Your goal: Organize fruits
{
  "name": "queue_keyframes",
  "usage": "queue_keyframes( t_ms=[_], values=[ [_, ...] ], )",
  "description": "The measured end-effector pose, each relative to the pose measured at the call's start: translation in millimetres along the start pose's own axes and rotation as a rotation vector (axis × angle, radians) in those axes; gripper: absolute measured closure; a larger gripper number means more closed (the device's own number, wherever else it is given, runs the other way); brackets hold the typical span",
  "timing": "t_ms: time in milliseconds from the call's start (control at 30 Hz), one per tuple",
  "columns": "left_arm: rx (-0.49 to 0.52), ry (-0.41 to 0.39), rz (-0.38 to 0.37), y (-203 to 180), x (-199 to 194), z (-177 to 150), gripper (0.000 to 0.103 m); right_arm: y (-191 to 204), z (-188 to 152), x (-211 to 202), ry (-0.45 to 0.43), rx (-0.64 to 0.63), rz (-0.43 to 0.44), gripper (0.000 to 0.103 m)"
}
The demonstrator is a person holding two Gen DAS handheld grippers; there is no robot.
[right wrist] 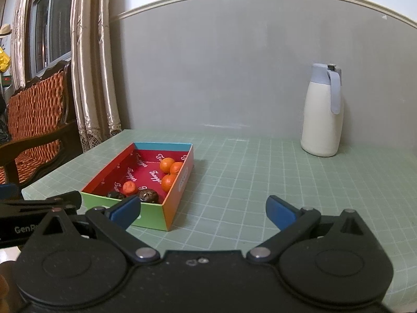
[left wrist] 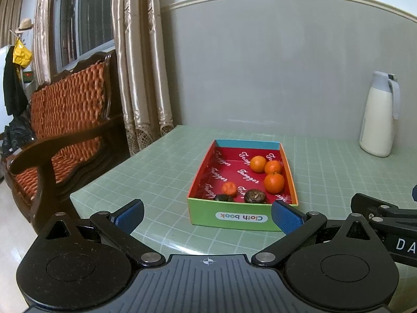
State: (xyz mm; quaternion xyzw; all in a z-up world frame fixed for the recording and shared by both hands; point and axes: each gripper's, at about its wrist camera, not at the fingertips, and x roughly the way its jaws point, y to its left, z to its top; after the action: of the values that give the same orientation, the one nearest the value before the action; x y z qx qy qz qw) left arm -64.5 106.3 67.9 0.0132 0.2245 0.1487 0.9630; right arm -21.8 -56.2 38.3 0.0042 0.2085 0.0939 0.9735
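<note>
Hovering low over the green gridded table, the left gripper is sitting with blue pads spread wide, nothing between them, just short of the near green wall of the box. The right gripper is hanging beside it, jaws also wide apart and empty, pointing at bare table right of the box. Inside the red-lined box, three oranges are clustering along the right wall. A smaller orange fruit is lying near the front left, with two dark brown fruits resting against the front wall. A white jug with pale blue lid is standing well apart by the grey wall. A cushioned wooden chair is sitting left of the table.
</note>
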Motion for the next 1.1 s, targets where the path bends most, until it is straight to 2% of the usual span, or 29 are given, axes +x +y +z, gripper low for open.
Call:
queue_keyframes(
  t_ms=[1100],
  values=[
    [-0.015,0.025,-0.009,3.2,9.2,-0.7,0.0,5.4,4.4,-0.2,-0.018,-0.019,0.004,0.0]
  ],
)
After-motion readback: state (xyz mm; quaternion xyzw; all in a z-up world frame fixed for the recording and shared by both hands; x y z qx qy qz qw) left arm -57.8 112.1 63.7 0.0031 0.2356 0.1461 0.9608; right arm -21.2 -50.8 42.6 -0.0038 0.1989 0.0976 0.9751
